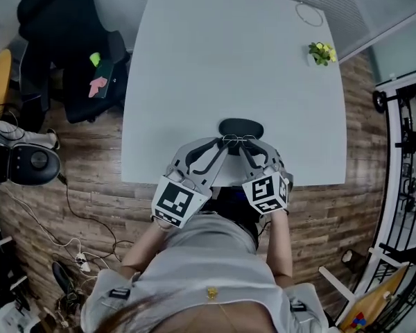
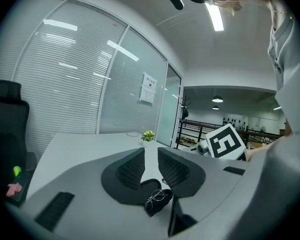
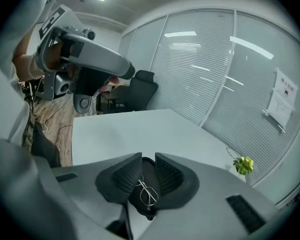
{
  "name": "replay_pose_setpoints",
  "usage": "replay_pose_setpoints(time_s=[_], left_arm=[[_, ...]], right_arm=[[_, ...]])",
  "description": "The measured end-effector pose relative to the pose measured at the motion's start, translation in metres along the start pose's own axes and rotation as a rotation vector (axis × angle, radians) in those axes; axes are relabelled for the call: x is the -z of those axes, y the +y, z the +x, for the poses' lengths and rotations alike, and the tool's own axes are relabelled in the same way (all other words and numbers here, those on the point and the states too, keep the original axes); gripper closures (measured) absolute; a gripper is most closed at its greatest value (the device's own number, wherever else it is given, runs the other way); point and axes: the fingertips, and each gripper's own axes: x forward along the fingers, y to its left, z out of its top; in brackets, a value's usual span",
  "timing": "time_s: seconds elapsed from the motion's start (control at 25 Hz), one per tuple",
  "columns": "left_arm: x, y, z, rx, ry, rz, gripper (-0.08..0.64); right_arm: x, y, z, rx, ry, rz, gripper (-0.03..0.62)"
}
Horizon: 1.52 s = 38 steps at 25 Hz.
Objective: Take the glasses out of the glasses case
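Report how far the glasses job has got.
Done: the glasses lie exposed on the black glasses case. In hand: the left gripper and right gripper flank them, jaws apart, gripping nothing. Left: grasp the glasses and lift them clear.

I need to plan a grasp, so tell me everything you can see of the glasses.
The glasses are thin, silvery and wire-rimmed, with clear angular lenses. They rest on the black case near the table's front edge, just beneath the parted jaws of the left gripper and right gripper. Whether either touches them cannot be told.
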Motion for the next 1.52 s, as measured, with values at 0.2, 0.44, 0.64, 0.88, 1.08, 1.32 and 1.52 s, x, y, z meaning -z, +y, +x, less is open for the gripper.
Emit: replay_pose_setpoints(time_s=[0.2, 0.44, 0.64, 0.88, 1.08, 1.32, 1.52], left_arm=[[0.004, 0.005, 0.0, -0.038, 0.006, -0.019, 0.469], [0.01, 0.01, 0.002, -0.066, 0.026, -0.039, 0.469], [0.015, 0.015, 0.004, -0.086, 0.04, -0.053, 0.469], [0.021, 0.021, 0.005, -0.117, 0.052, -0.074, 0.468], [0.024, 0.03, 0.002, -0.15, 0.051, -0.089, 0.468], [0.027, 0.041, -0.004, -0.19, 0.056, -0.102, 0.469], [0.029, 0.049, -0.008, -0.226, 0.059, -0.119, 0.469]], right_arm=[[0.016, 0.0, 0.012, -0.034, 0.036, -0.015, 0.503], [0.034, 0.006, 0.026, -0.091, 0.09, -0.039, 0.5], [0.049, 0.011, 0.039, -0.141, 0.136, -0.067, 0.497], [0.064, 0.018, 0.056, -0.204, 0.188, -0.12, 0.489], [0.074, 0.023, 0.071, -0.256, 0.229, -0.166, 0.488], [0.092, 0.028, 0.087, -0.335, 0.297, -0.222, 0.476], [0.104, 0.034, 0.099, -0.408, 0.344, -0.256, 0.457]])
